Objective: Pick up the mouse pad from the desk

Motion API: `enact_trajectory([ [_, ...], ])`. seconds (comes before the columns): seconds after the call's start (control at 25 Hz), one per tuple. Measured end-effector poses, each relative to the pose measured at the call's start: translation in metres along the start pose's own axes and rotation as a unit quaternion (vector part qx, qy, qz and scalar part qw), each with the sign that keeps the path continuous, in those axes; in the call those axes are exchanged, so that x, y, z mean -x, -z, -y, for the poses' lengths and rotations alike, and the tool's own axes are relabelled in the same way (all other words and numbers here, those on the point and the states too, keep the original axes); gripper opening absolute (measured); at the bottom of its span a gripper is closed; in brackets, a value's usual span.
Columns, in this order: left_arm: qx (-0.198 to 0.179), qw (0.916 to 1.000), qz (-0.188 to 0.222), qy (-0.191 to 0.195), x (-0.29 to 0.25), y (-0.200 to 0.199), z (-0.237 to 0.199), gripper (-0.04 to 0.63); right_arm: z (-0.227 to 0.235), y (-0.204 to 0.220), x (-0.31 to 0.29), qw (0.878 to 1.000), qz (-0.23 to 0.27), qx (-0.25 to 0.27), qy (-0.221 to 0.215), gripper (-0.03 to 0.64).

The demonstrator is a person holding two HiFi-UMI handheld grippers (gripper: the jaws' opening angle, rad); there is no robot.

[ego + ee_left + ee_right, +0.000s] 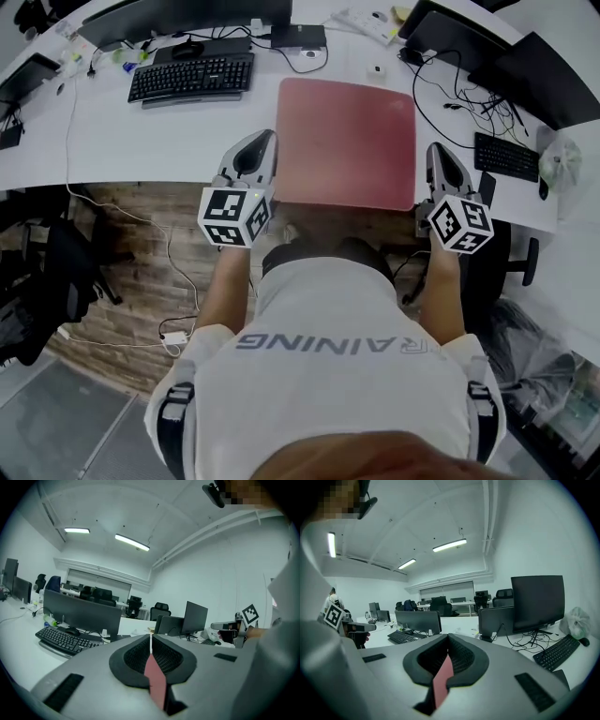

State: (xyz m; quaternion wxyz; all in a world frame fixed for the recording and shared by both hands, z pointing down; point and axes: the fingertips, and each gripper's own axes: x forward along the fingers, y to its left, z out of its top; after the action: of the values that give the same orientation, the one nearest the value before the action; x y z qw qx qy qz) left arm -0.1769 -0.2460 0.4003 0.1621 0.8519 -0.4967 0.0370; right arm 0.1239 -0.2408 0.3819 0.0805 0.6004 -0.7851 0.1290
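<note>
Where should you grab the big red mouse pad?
Take the mouse pad by its left and right edges, one claw each, reaching from its near end. It is wide, thin and flat, so one grip might let it droop; the left claw and right claw pinch it that way.

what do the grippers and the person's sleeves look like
The left gripper and right gripper have smooth grey shells, with black ribbed pads lining the jaws. Each carries a white cube printed with black square markers. The person wears a light short-sleeved T-shirt with grey lettering.
</note>
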Motion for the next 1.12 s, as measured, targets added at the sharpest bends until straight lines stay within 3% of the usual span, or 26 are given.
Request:
enact_trajectory([
  [0.36,-0.004,0.9996,-0.024,0.017,-0.051,-0.001,0.014,0.037,0.052,0.011,-0.017,0.999,-0.007,-0.034,0.024,0.023],
  [0.64,-0.008,0.9998,-0.018,-0.007,-0.089,-0.011,0.010,0.037,0.085,0.013,-0.056,0.999,-0.016,-0.047,-0.005,0.025],
  [0.88,0.016,0.9944,-0.099,-0.031,-0.129,0.036,-0.010,0.038,0.111,0.057,-0.089,0.996,-0.079,-0.047,0.001,0.034],
  [1.04,0.029,0.9882,-0.145,-0.040,-0.147,0.073,-0.020,0.047,0.125,0.095,-0.108,0.990,-0.134,-0.050,-0.003,0.123],
  [1.12,0.040,0.9841,-0.170,-0.033,-0.153,0.095,-0.019,0.147,0.130,0.120,-0.114,0.985,-0.166,-0.047,-0.006,0.158],
])
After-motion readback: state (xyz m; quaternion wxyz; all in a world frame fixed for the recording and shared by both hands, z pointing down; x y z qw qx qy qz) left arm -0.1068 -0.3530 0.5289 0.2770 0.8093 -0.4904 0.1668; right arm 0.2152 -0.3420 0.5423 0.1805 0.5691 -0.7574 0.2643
